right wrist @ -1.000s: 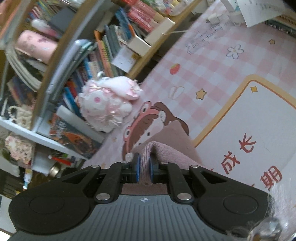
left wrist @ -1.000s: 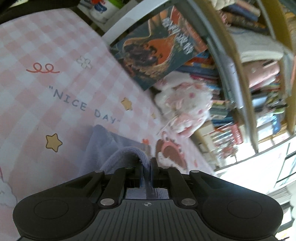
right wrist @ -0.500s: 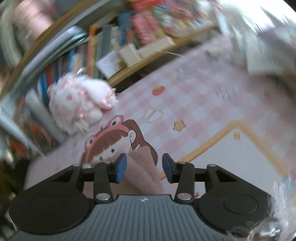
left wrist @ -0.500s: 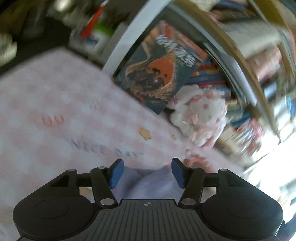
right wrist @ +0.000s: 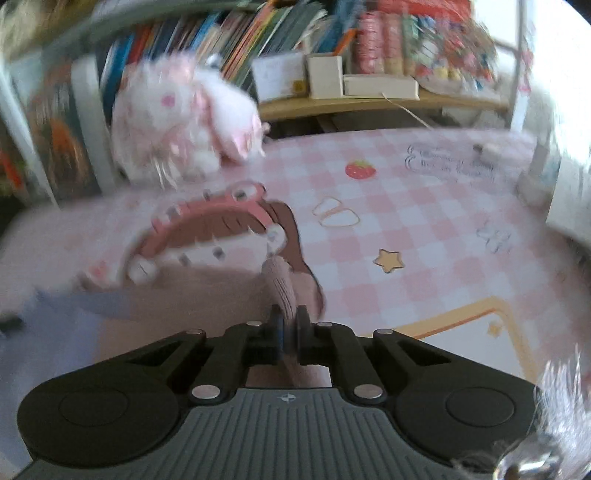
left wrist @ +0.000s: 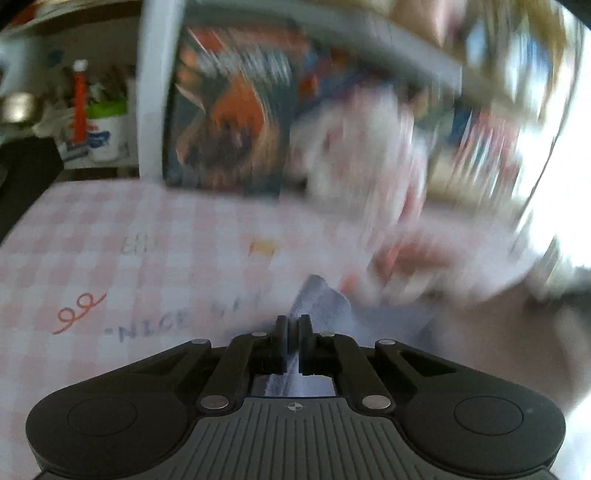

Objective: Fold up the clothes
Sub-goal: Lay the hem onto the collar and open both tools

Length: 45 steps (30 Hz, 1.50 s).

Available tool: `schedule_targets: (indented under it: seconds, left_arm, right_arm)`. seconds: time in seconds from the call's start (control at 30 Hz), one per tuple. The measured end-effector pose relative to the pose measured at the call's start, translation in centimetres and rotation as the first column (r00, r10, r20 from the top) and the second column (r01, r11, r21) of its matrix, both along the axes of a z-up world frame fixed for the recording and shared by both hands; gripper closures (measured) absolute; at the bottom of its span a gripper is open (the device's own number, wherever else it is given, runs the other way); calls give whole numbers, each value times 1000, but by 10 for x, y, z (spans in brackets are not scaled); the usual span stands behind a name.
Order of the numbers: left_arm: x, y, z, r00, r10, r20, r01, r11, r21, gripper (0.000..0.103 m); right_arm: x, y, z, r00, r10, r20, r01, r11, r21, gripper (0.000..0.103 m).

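the left gripper (left wrist: pixel 292 325) is clenched on a fold of the pale lilac cloth (left wrist: pixel 325 295), which lies near it on the pink checked mat (left wrist: pixel 110 229), just right of the blurred "nice" print. the right gripper (right wrist: pixel 288 317) pinches the ribbed edge of the dusty pink garment (right wrist: pixel 279 284), and this garment spreads to the left over the cartoon girl drawing (right wrist: pixel 221 229). far behind, a white and pink plush toy (right wrist: pixel 184 114) sits against the bookshelf (right wrist: pixel 258 33).
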State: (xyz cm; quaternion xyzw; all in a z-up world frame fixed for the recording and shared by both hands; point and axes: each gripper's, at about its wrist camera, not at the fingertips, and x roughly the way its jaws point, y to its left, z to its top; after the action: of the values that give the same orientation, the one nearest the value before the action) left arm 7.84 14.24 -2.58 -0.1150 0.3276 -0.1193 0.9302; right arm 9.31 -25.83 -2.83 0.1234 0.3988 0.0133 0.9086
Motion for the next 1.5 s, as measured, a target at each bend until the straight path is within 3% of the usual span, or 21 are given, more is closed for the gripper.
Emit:
schedule_targets:
  seconds: [0.07,0.1,0.3,0.43,0.57,0.83,0.93,1.13,1.17,1.3,1.5]
  left_arm:
    - [-7,19,8,998,44,36,-39,993,-115,100]
    - [-3,22,1,999,50,5,-49,994,-101,100]
    - [19,26,-44,983,110,-150,-115,993,-26,99]
    - [15,26,-41,983,115,-143,-119,993,-21,98]
    - [13,28,-37,984,111,-140,-115,993,-23,92]
    - [1,39,-22,979,155,-129,-161,986,-35,89]
    - [-10,37,-13,982,155,-108,-159,987,-28,86]
    - [-40,19,-2,984,161,-80,-160,987,23,66]
    - [-45,15,-1,984,160,-76,-158,987,34,59]
    - [-71,-4,4,983,178,-49,-173,981,93,43]
    - [-108,-34,7,970,234,-68,-228,970,78,38]
  right_arm:
    - [-7,-24,8,998,-46,50,34,974,224,97]
    - [-7,-32,7,996,-69,47,54,960,273,97]
    - [26,-42,-32,992,-93,-85,111,962,250,97]
    - [31,-44,-42,987,-137,-80,155,943,293,96]
    - [25,-45,-35,985,-161,-67,172,952,251,72]
    - [5,-39,-16,987,-157,-17,158,976,151,72]
    - [-7,-32,-8,993,-121,9,119,988,98,66]
    - [-31,-15,6,998,-42,42,43,999,-7,52]
    - [-36,-12,7,999,-29,43,30,999,-23,50]
    - [-55,-4,10,998,29,47,-25,997,-72,33]
    - [-83,-2,8,988,149,39,-143,980,-138,25]
